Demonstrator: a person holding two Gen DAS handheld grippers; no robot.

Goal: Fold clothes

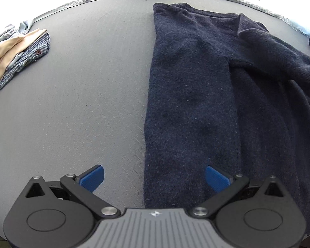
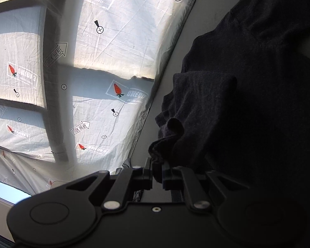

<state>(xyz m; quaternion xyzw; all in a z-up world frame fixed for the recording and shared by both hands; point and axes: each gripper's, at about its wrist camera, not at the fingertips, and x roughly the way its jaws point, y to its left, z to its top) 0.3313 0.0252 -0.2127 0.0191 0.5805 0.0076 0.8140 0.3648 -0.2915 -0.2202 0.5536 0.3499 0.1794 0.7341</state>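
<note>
Right gripper (image 2: 157, 173) pinches the navy sweater's (image 1: 192, 103) cuff (left gripper (image 1: 154, 178) gapes empty).

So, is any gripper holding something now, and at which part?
The right gripper is shut on the dark sweater, pinching a bunched edge of it. The left gripper is open and holds nothing.

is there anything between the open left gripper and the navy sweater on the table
Nothing visible. The left gripper hangs with its jaws open right over the navy sweater's straight edge, with only bare grey table under its other side. The plaid shirt pile lies far off.
</note>
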